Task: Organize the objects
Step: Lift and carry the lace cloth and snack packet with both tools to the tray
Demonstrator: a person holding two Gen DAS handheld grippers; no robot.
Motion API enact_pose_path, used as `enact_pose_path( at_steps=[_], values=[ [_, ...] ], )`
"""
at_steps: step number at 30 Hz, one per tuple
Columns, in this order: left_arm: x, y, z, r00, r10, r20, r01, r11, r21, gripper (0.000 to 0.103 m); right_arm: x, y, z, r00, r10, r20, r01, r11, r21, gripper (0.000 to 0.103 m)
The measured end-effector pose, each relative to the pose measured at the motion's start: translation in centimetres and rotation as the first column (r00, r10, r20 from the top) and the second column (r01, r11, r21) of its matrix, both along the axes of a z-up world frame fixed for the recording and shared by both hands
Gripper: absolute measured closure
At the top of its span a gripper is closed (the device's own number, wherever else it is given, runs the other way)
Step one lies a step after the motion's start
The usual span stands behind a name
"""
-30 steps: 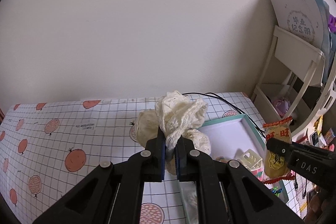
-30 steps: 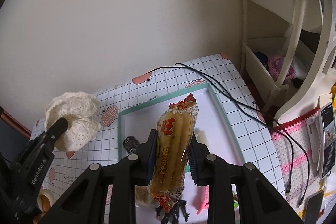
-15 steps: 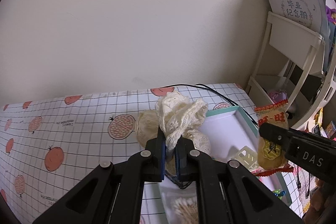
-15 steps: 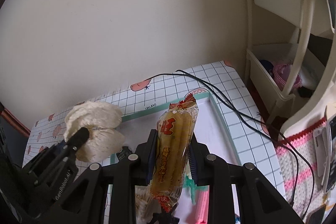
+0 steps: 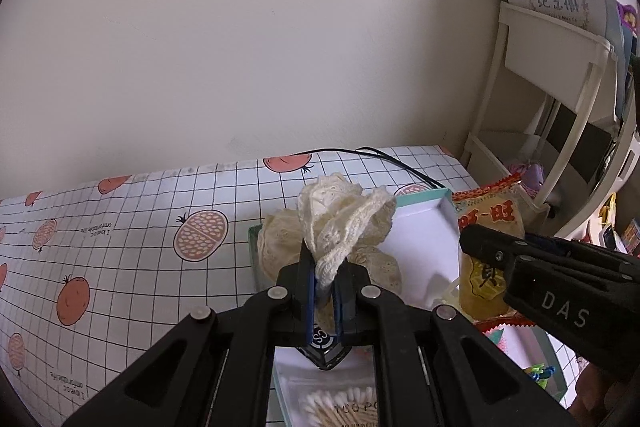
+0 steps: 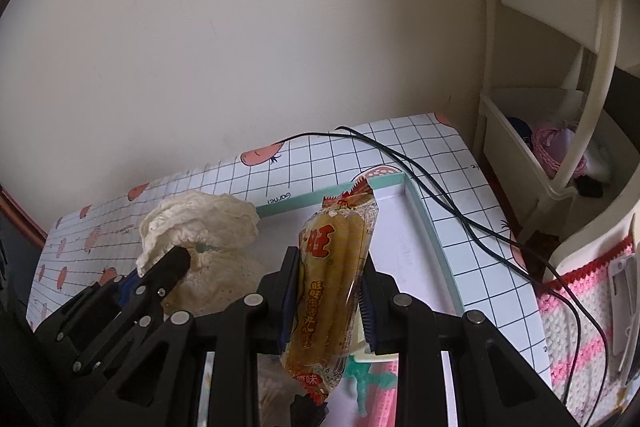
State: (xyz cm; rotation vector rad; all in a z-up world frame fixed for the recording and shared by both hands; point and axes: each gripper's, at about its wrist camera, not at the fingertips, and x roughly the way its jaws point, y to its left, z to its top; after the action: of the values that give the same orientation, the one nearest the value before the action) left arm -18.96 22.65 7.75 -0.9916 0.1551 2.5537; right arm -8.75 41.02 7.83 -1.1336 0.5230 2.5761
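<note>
Left gripper clamps lace cloth; right gripper clamps snack packet; tray rim ahead.

The counter, covered in fruit-print grid cloth, carries a teal-rimmed tray and a black cable

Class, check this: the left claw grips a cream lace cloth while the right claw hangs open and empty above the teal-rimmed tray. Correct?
Not quite. The right claw is shut on a snack packet, as the right wrist view shows. The left claw does grip the lace cloth, above the tray.
</note>
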Motion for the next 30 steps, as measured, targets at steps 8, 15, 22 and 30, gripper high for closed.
enact_pose_path(
  at_steps=[8, 15, 22, 30],
  values=[
    [-0.4, 0.0, -1.4, 1.0, 0.011, 0.023, -0.011, 1.0, -0.002, 0.096, -0.4, 0.2, -1.3, 1.0, 0.001, 0.019, -0.001, 1.0, 0.005, 0.074],
    [-0.5, 0.3, -2.2, 0.999, 0.012, 0.048, -0.012, 1.0, -0.01, 0.096, -0.6, 0.2, -2.4, 0.999, 0.003, 0.042, -0.003, 1.0, 0.008, 0.074],
    [-0.7, 0.3, -3.1, 0.997, 0.009, 0.076, -0.008, 1.0, -0.022, 0.096, -1.0, 0.0, -3.2, 0.998, 0.008, 0.063, -0.008, 1.0, 0.008, 0.074],
    [-0.9, 0.3, -4.0, 0.993, 0.011, 0.114, -0.006, 0.999, -0.041, 0.096, -1.5, -0.5, -3.6, 0.997, 0.023, 0.078, -0.025, 1.0, 0.016, 0.074]
  ],
)
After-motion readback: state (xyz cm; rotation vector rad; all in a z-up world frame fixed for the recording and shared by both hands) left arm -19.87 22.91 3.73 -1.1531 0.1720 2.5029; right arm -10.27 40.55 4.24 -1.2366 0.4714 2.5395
